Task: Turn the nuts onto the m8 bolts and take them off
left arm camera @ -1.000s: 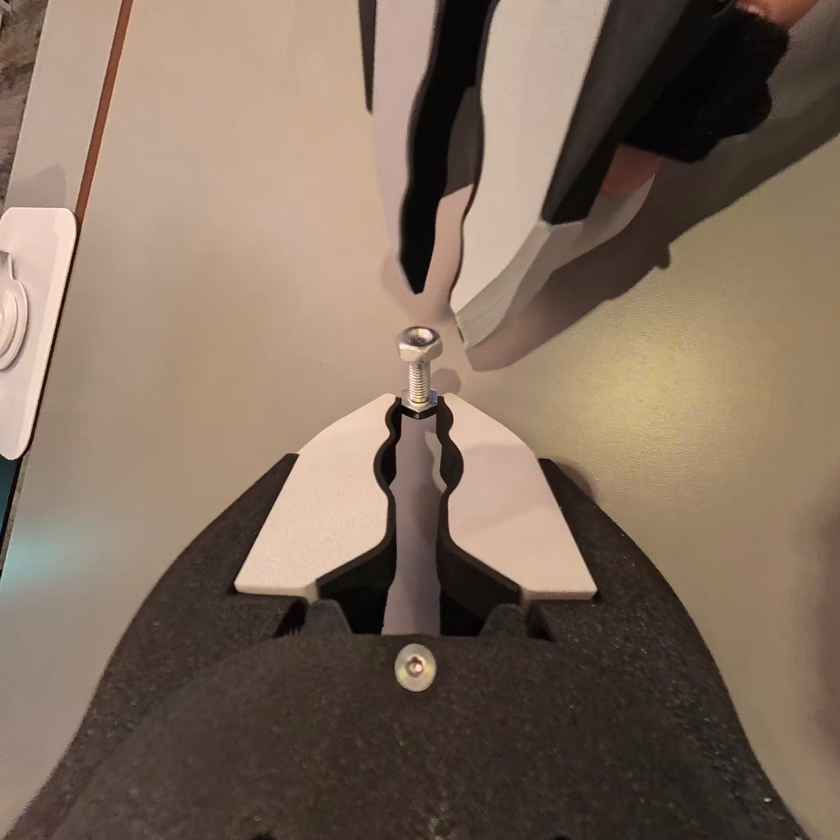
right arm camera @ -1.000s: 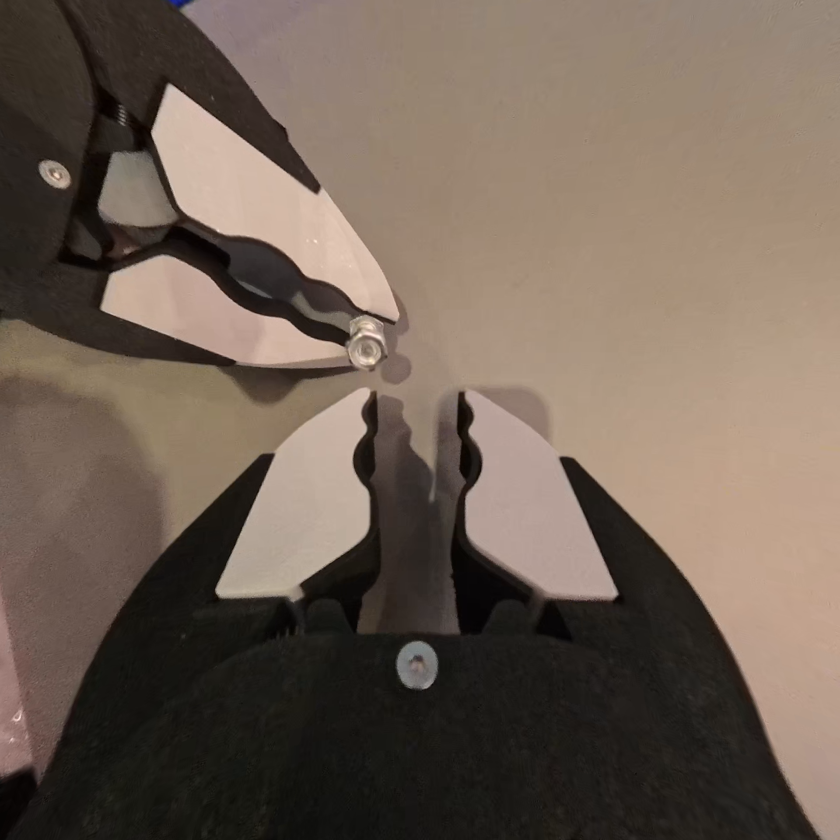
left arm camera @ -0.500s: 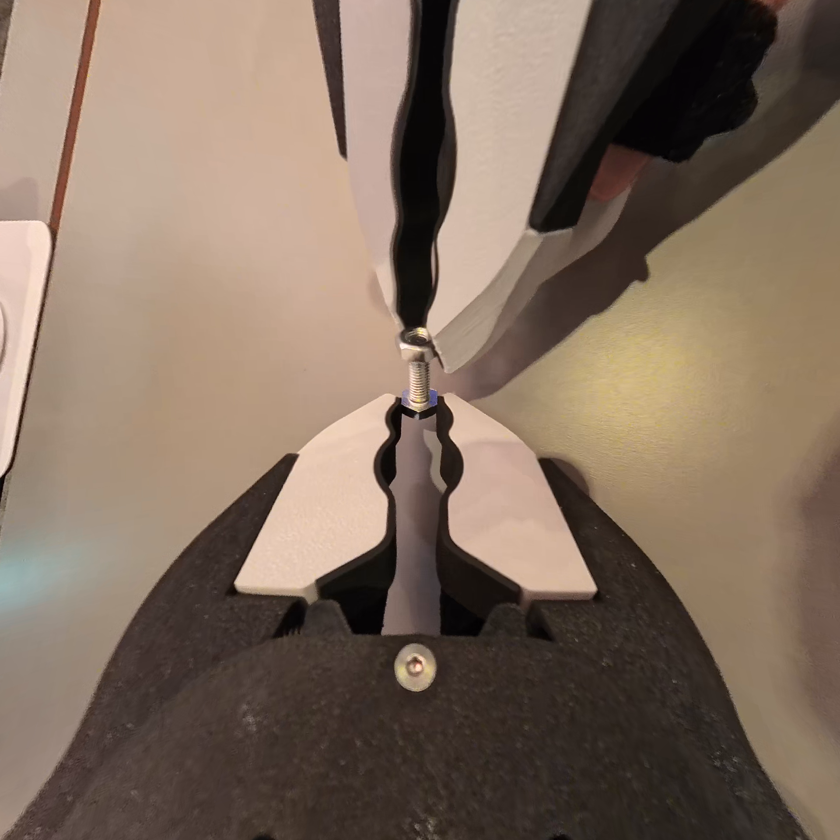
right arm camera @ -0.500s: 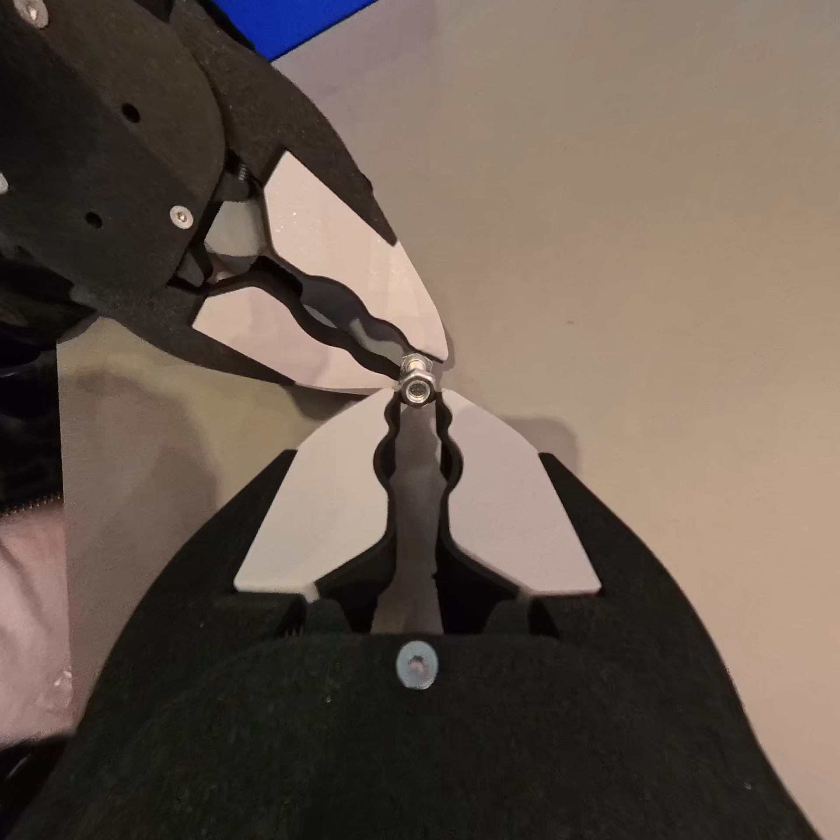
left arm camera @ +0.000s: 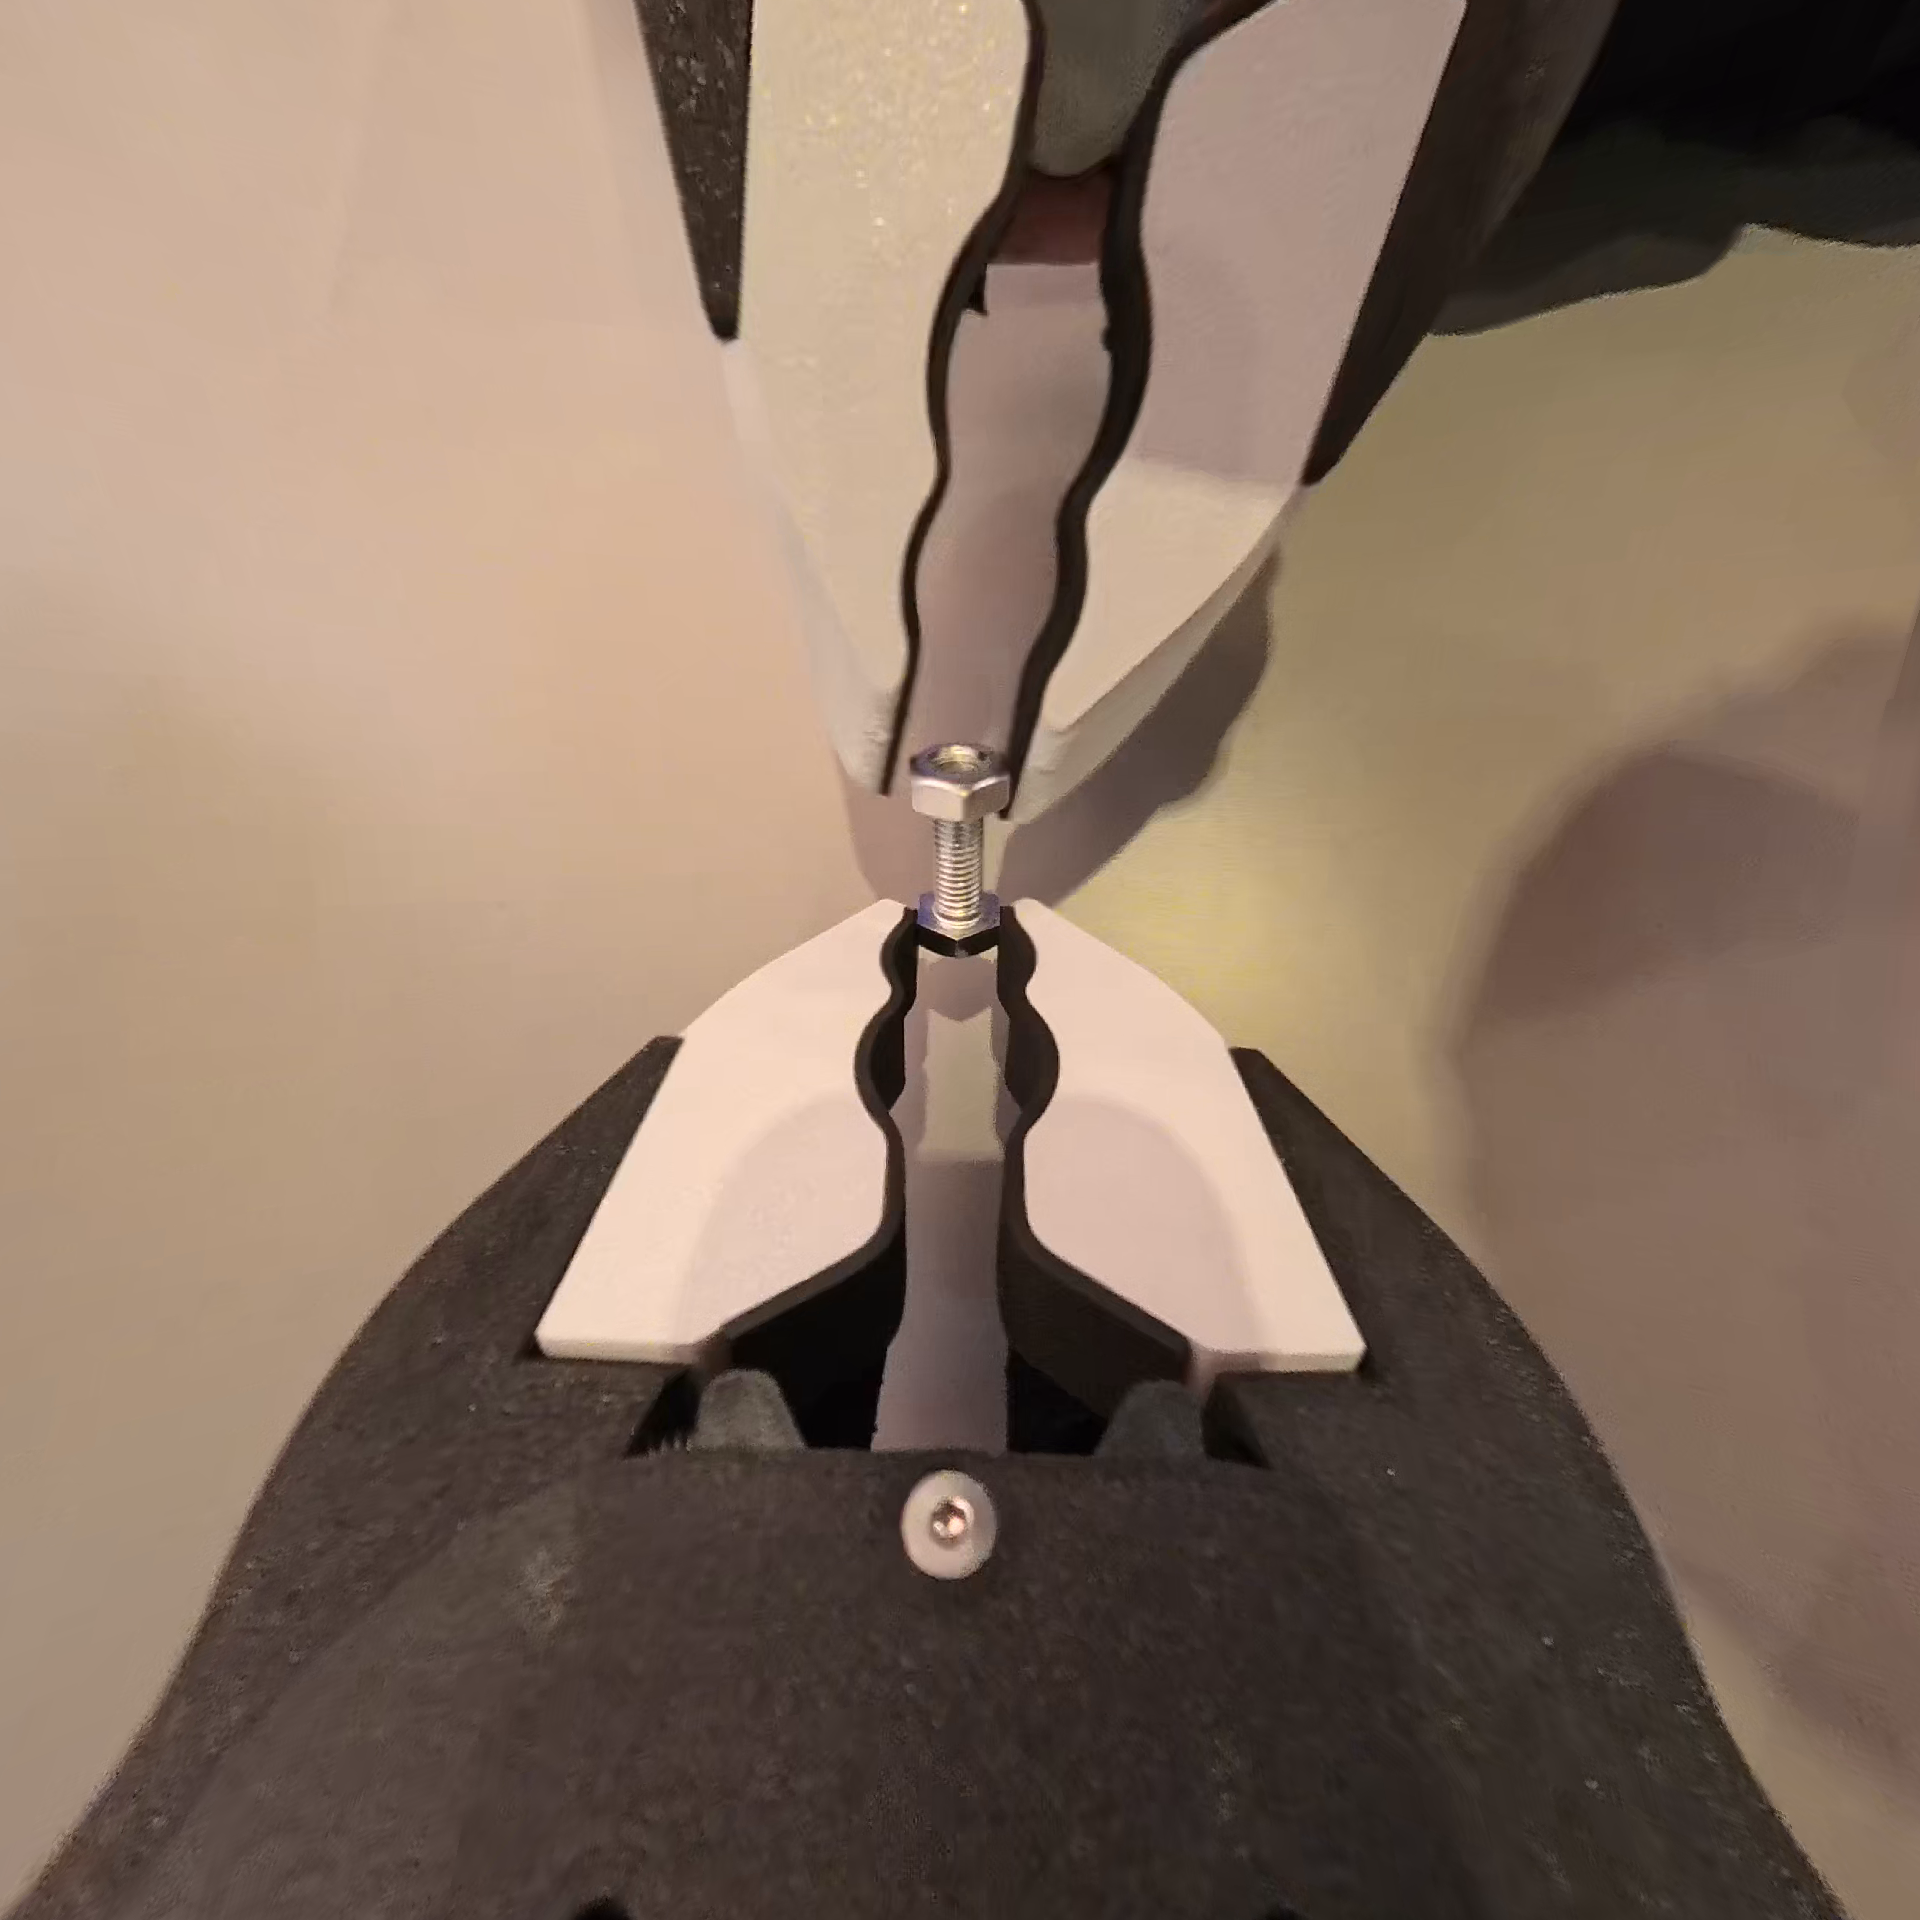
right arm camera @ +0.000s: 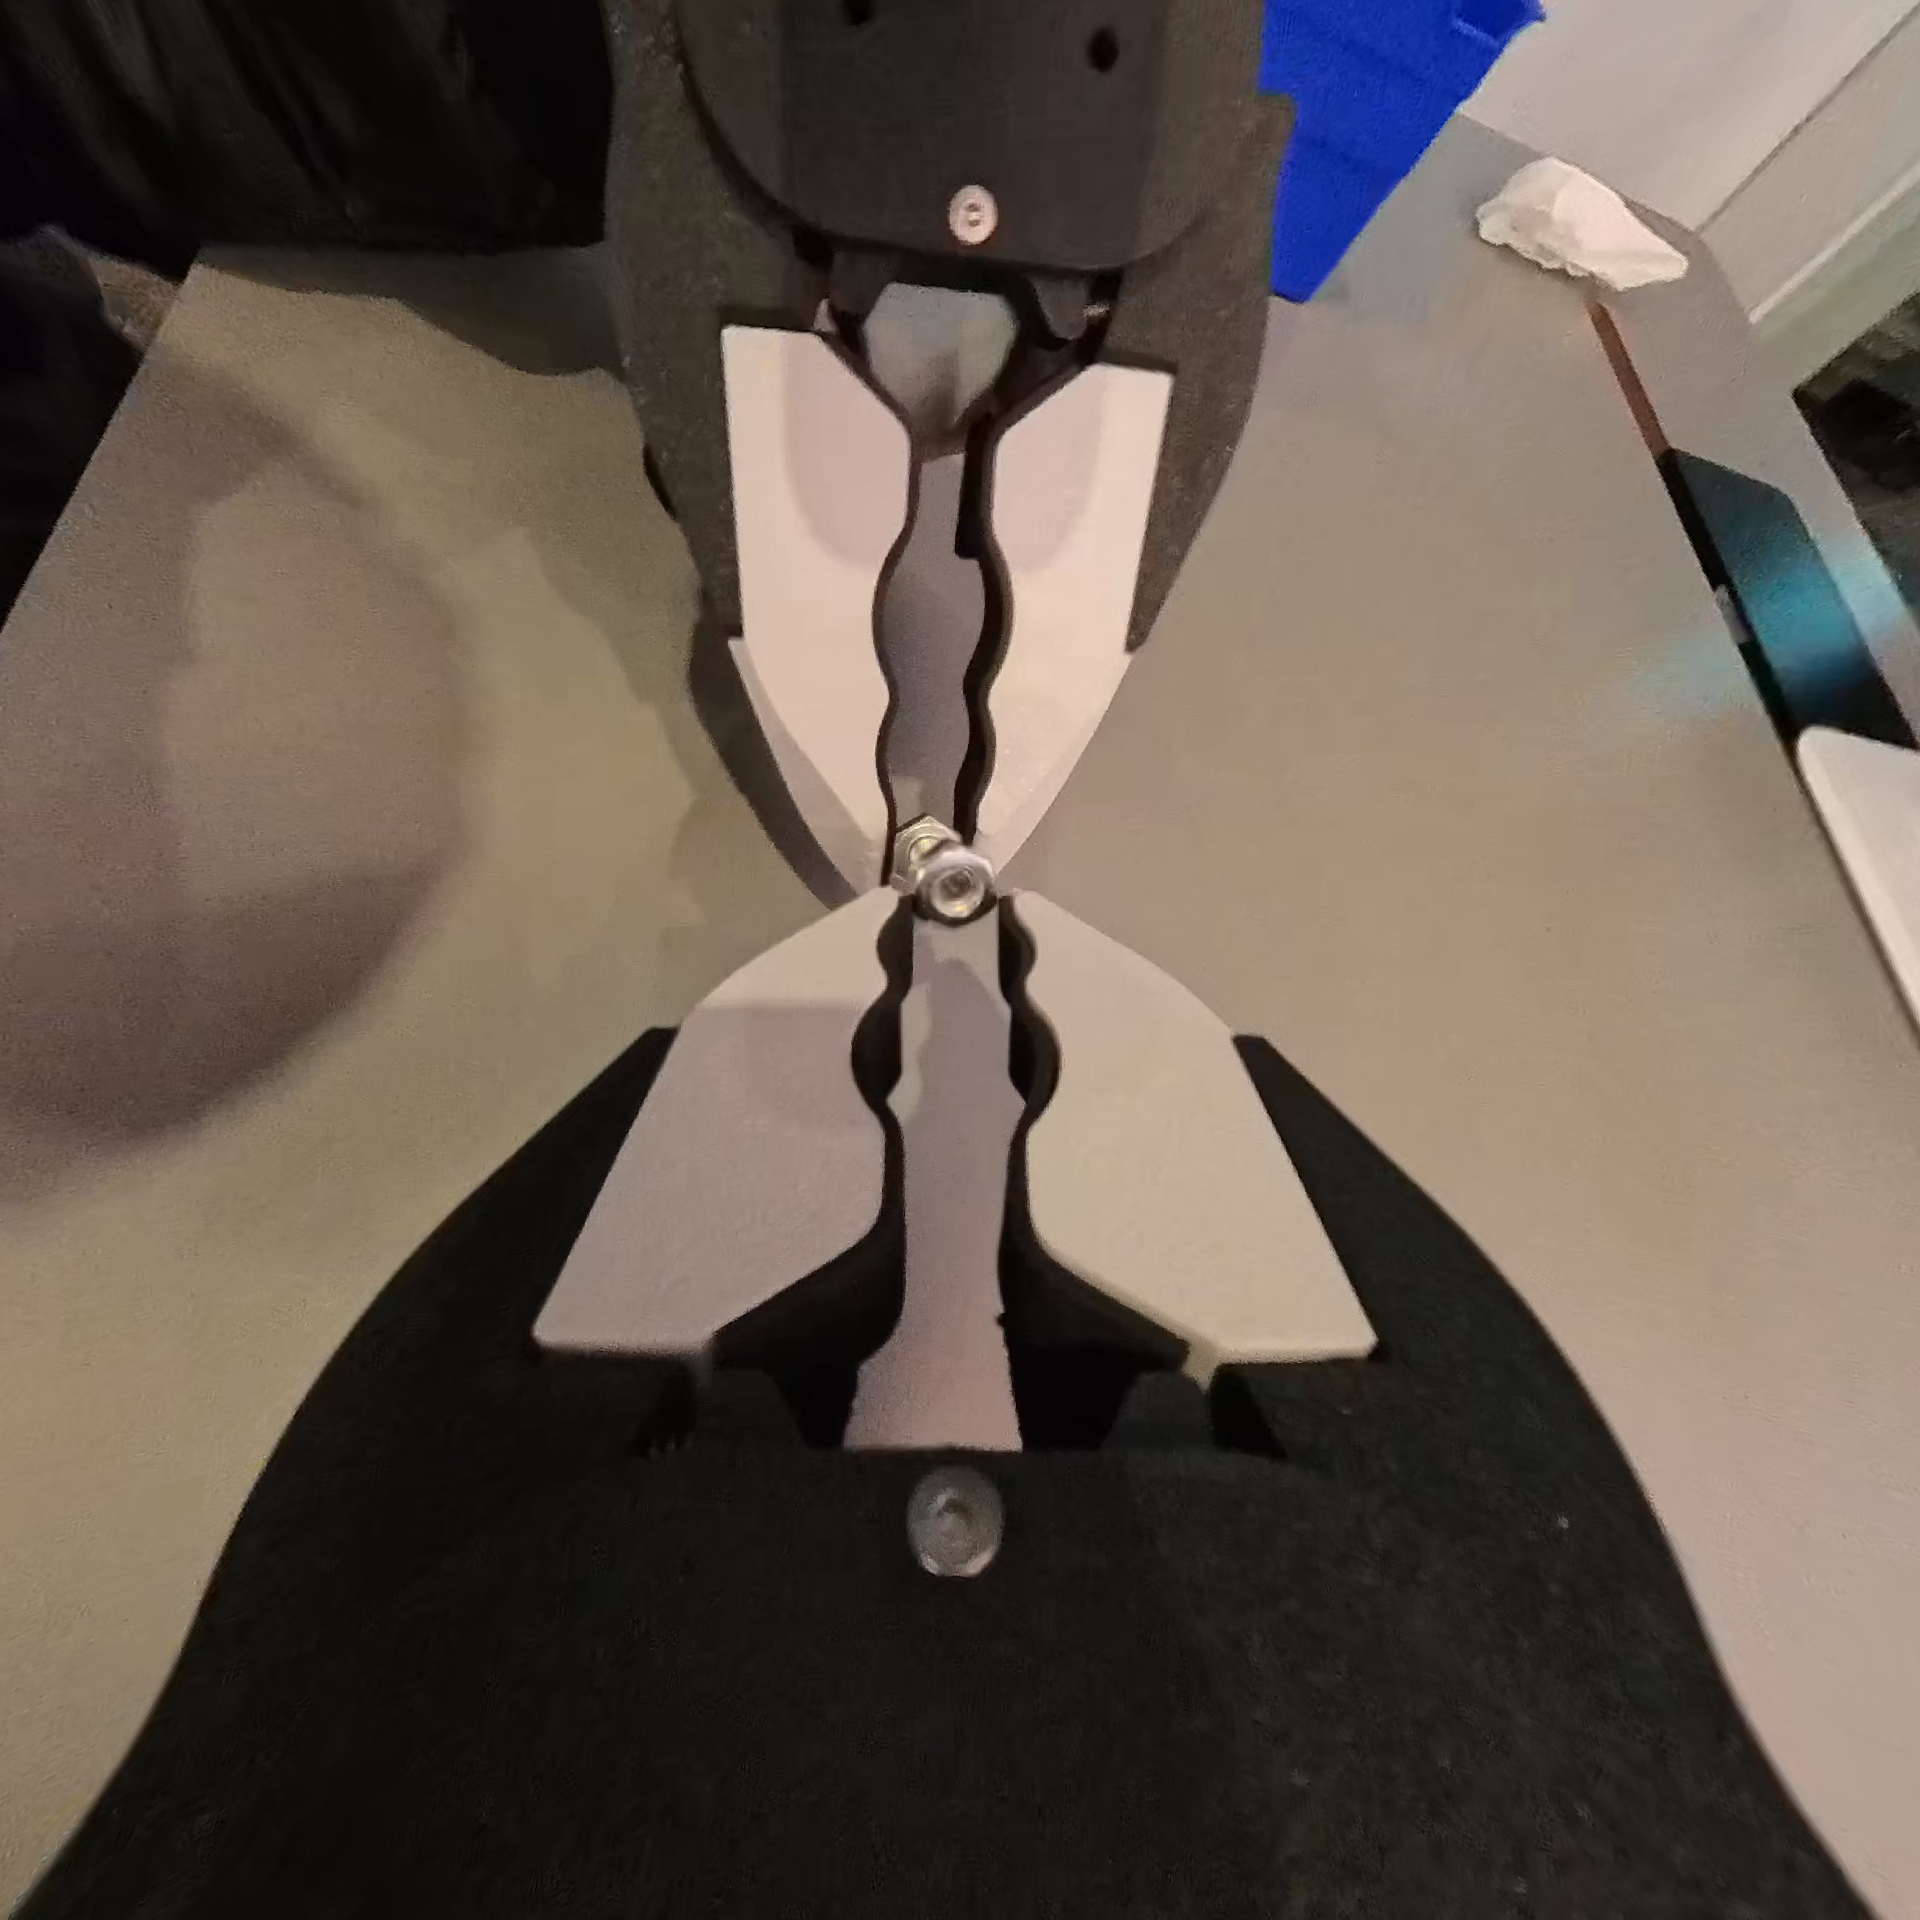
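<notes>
— Where's the bolt [left arm camera: 958,902]?
— Above the bare middle of the table [left arm camera: 312,520], its head clamped between the left gripper's [left arm camera: 958,928] fingertips, shank pointing away.
— And the nut [left arm camera: 958,781]?
— On the shank's far end, pinched by the right gripper [right arm camera: 954,902], which meets the left tip to tip.
— Anything else?
— A blue bin [right arm camera: 1351,135] at the far edge.

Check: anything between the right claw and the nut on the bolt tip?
Nothing visible. The right claw already closes on the nut at the tip of the bolt, whose head sits in the left claw. Only bare table around.
</notes>
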A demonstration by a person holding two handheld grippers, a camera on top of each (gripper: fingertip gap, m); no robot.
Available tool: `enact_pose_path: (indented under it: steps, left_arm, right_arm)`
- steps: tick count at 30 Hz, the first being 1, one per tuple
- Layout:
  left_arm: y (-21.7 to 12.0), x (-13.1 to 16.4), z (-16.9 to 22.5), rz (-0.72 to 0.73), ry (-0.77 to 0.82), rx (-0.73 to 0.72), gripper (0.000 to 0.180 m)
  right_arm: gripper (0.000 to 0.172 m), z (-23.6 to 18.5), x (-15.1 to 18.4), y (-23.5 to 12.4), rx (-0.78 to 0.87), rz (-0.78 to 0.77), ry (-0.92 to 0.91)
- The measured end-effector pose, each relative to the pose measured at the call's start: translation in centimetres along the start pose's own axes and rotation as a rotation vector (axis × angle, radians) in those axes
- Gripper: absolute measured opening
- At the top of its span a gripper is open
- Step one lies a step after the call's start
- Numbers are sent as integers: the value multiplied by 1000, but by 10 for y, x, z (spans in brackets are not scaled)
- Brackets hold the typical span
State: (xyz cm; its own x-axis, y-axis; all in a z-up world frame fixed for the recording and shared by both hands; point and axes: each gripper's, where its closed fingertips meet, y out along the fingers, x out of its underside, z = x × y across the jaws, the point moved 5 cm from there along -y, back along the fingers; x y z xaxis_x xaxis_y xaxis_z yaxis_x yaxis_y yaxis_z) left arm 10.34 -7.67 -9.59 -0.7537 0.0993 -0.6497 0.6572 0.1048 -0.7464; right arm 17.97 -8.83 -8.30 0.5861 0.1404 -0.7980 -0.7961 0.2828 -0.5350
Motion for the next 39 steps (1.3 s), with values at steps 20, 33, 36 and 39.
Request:
enact_pose_path:
  steps: [20, 33, 36, 39]
  left_arm:
    - [5, 6, -13, -49, -14, -122, 14]
    - [7, 8, -19, -91, 33, -229, 14]
    - [9, 8, -20, -104, 43, -252, 14]
    - [8, 9, -22, -110, 44, -268, 14]
  right_arm:
    - [14, 17, 4, 7, -51, -10, 307]
    - [34, 27, 8, 3, 56, 41, 529]
    - [37, 28, 9, 10, -7, 60, 743]
    - [31, 29, 15, 14, 16, 12, 779]
